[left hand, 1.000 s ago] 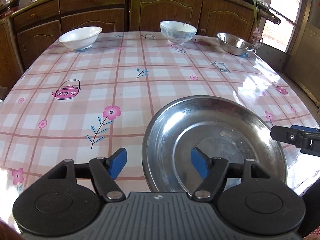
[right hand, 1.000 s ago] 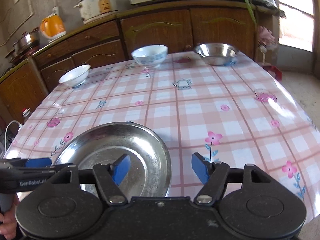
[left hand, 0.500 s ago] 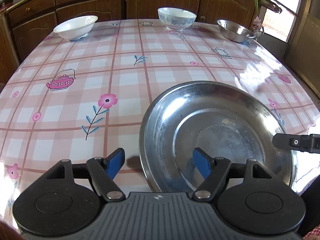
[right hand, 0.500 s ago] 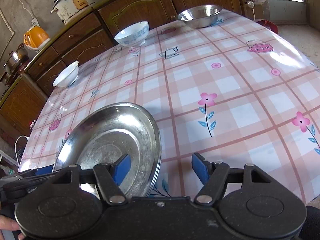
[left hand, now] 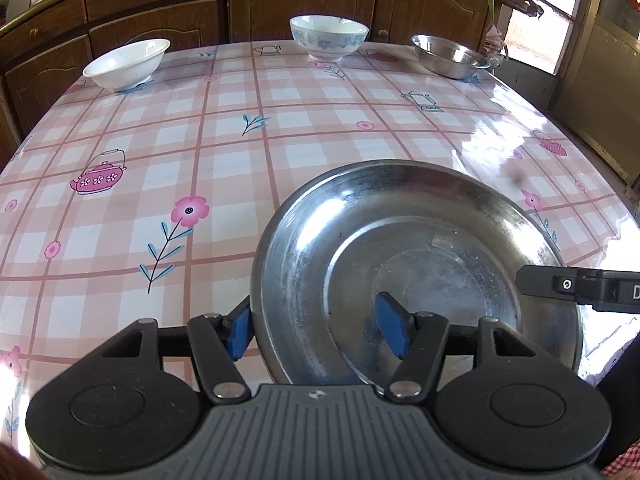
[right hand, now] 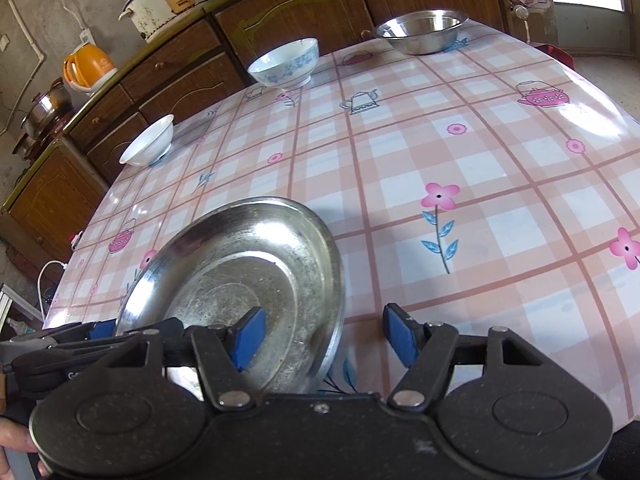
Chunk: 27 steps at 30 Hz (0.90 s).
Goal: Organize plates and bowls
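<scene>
Left wrist view: steel plate [left hand: 416, 276] on the checked desk [left hand: 200, 152], lower right of centre. Left tongs [left hand: 318, 330] at the lower middle straddle the plate's near-left rim, one blue pad outside the rim, the other over the plate's inside; jaws closing, pads not yet pressing the rim. Right tongs [left hand: 532, 286] enter from the right edge over the plate's right rim; only one dark finger shows here. Along the top of the frame: white bowl [left hand: 126, 64] at upper left, blue-patterned bowl [left hand: 328, 38] at upper centre, steel bowl [left hand: 450, 56] at upper right. Right wrist view: plate [right hand: 240, 264] at lower left, its right rim between the right tongs [right hand: 326, 334], left pad over the plate, right pad outside on the desk [right hand: 440, 140]; jaws closing, no pressure on the rim seen. Left tongs [right hand: 100, 328] at the lower left edge beside the plate's far rim. White bowl [right hand: 148, 142] at left, patterned bowl [right hand: 286, 62] at upper centre, steel bowl [right hand: 420, 30] at upper right.
</scene>
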Motion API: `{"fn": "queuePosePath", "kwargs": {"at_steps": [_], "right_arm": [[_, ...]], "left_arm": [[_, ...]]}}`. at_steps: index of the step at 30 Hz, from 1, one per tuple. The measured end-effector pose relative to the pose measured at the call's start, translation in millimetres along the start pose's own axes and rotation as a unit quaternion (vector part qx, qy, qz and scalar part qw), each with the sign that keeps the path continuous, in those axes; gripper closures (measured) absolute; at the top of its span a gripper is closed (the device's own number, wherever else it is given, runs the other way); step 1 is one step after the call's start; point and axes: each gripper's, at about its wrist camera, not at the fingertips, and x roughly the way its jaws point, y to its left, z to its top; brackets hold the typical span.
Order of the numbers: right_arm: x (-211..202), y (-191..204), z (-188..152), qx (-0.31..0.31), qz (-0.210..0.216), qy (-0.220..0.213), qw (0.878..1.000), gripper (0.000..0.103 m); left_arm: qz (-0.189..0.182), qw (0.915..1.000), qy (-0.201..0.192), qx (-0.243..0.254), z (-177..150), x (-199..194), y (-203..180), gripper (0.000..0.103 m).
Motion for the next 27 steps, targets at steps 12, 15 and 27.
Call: {"fn": "queuePosePath", "kwargs": {"at_steps": [12, 15, 27], "right_arm": [[3, 13, -3, -0.045, -0.035, -0.011, 0.998, 0.067], [0, 14, -1, -0.049, -0.041, -0.021, 0.998, 0.067], [-13, 32, 12, -0.083, -0.041, -0.053, 0.994, 0.067]], "left_arm": [[-0.003, 1.0000, -0.007, -0.006, -1, -3, 2, 0.052], [-0.004, 0.9999, -0.014, -0.003, 1, -7, 1, 0.053], [0.011, 0.9983, -0.056, -0.011, 20, -26, 3, 0.055]]}}
